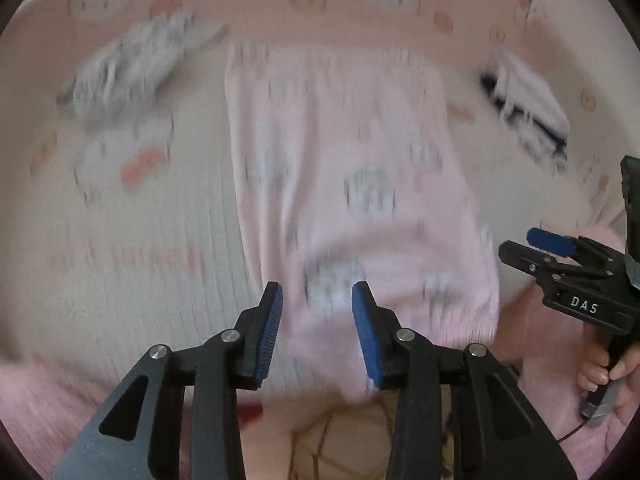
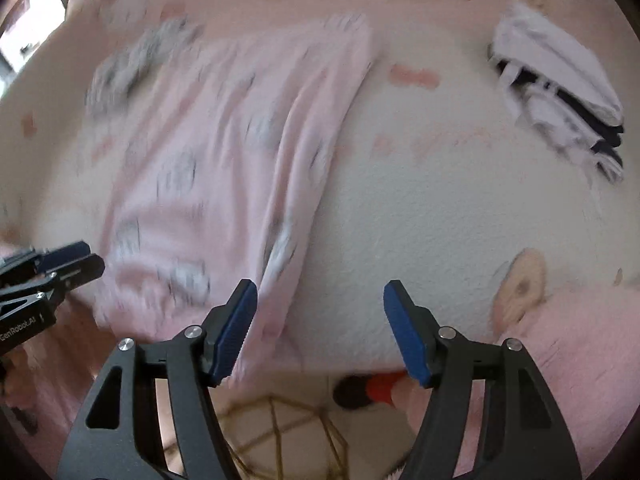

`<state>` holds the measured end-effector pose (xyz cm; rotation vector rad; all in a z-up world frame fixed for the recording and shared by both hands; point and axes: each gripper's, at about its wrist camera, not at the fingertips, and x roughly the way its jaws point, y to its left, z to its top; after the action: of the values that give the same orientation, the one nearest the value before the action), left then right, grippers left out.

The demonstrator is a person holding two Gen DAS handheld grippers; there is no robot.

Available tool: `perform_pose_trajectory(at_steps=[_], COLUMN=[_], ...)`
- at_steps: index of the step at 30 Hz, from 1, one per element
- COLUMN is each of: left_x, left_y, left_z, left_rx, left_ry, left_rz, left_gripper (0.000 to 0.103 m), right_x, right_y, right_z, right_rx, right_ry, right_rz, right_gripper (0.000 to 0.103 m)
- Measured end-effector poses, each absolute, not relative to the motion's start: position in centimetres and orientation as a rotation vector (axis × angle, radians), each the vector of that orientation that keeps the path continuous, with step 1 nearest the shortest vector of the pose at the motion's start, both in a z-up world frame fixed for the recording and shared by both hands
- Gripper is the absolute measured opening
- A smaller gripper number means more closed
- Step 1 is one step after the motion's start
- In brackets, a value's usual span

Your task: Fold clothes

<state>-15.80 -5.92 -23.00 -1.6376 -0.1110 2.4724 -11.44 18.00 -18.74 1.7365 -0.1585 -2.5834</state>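
A pale pink garment with grey prints (image 1: 344, 168) (image 2: 224, 168) lies spread lengthwise on the bed, blurred by motion. My left gripper (image 1: 317, 312) is open above the garment's near end, with fabric showing between its blue pads but not clamped. My right gripper (image 2: 320, 312) is open too, its left pad (image 2: 236, 332) over the garment's near right edge and its right pad over bare sheet. In the left wrist view, the right gripper (image 1: 556, 248) appears at the right, held by a hand (image 1: 604, 368).
A pink and white sheet with cat prints (image 1: 132, 216) (image 2: 440, 208) covers the bed. A grey crumpled garment (image 1: 136, 68) (image 2: 132, 60) lies at the far left, a folded white and navy one (image 1: 528, 100) (image 2: 560, 100) at the far right. Below the bed edge is floor with a gold wire object (image 2: 288, 436).
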Motion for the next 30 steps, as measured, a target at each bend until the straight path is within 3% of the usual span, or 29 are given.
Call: perform_pose_trajectory(at_steps=[7,11,14,17,19,24,26,30], left_x=[-24.0,-26.5,-27.7,-27.8,-27.7,-26.5,-25.7,-24.6], left_y=[-1.2,-1.2,-1.6,-1.8,-3.1,-4.9,-4.6,-3.4], left_z=[-24.9,-27.0,-28.0,-28.0,-28.0,-26.9,-26.3,-26.2], left_rx=[-1.552,-1.545,-1.61,-1.596,-1.608,-1.608,-1.574,-1.589], left_ry=[0.119,0.119,0.12,0.212,0.19,0.082,0.059,0.12], left_rz=[2.514,2.455,2.432,2.459,2.469,2.532,2.531,2.517], left_gripper=[0.039,0.039,0.039,0.04,0.045,0.045,0.045,0.045], right_x=[-19.5,-23.8,-24.2,-23.7,-23.3,-22.4,-21.9,-20.0], right_y=[18.2,17.7,16.9,18.6,19.8,23.1,22.8,19.5], right_z=[-18.1,-20.6,-23.2,-23.1,-22.7,-21.9,-21.1,-21.4], right_rx=[1.628,1.605,1.685,1.728,1.753,1.813,1.758,1.738], right_ry=[0.114,0.017,0.112,0.081,0.046,-0.045,-0.1,0.028], right_rz=[-2.629,-2.562,-2.472,-2.511,-2.548,-2.638,-2.636,-2.533], right_gripper=[0.067,0.067,0.065,0.068,0.076,0.062,0.062,0.062])
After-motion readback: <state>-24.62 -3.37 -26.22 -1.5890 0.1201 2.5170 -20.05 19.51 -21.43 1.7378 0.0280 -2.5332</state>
